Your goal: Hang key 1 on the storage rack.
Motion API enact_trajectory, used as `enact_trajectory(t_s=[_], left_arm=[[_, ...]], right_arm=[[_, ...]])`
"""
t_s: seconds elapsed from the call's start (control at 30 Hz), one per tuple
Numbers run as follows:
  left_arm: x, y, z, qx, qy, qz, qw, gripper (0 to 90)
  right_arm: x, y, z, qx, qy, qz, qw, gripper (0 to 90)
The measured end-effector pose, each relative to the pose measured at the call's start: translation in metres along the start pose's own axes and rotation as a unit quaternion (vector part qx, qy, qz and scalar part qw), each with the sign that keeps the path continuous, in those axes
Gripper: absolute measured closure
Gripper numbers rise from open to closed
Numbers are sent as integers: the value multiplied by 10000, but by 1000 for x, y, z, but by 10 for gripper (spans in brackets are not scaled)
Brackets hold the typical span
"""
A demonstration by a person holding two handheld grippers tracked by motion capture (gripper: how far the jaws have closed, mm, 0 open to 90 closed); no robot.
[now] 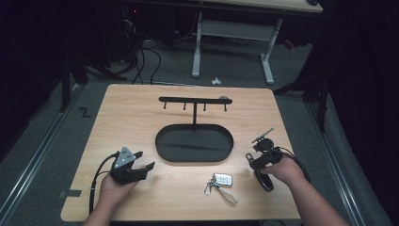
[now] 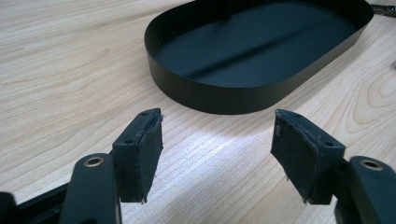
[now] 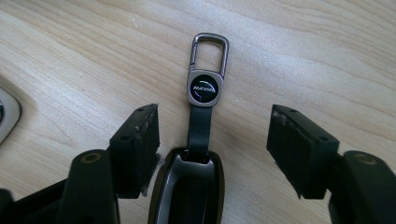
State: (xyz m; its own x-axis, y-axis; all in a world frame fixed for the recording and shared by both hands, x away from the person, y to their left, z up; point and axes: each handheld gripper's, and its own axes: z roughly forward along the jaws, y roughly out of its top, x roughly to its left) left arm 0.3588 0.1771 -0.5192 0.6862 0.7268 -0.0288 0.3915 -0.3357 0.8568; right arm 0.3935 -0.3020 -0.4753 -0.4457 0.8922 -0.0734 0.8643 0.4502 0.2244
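Light wood table [image 1: 131, 117], dark room; left gripper [image 2: 217, 140] spread; right gripper [image 3: 212, 140] spread, straddling key fob [image 3: 189, 186].

Key fob and tray cut off at the frame edges

In the right gripper view, the dark key fob [image 3: 187, 191] runs off the bottom edge; a pale object [image 3: 7, 114] is clipped at the left. The left gripper view crops the black tray [image 2: 219, 95] along the top.
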Motion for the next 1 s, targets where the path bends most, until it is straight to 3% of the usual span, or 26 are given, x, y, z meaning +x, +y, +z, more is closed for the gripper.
enact_trajectory(t_s=[0.13,0.3,0.57,0.73,1.0], left_arm=[[0,0,0,10,-21,2,10000,342],[-2,0,1,25,-41,45,10000,342],[-2,0,1,29,-44,55,10000,342],[-3,0,1,38,-43,58,10000,342],[-3,0,2,47,-50,80,9999,343]], right_arm=[[-2,5,2,163,69,-21,9998,492],[-4,7,7,278,246,132,9992,544],[1,11,10,500,96,79,9987,700],[2,13,15,657,150,188,9976,735],[1,19,16,907,317,152,9953,790]])
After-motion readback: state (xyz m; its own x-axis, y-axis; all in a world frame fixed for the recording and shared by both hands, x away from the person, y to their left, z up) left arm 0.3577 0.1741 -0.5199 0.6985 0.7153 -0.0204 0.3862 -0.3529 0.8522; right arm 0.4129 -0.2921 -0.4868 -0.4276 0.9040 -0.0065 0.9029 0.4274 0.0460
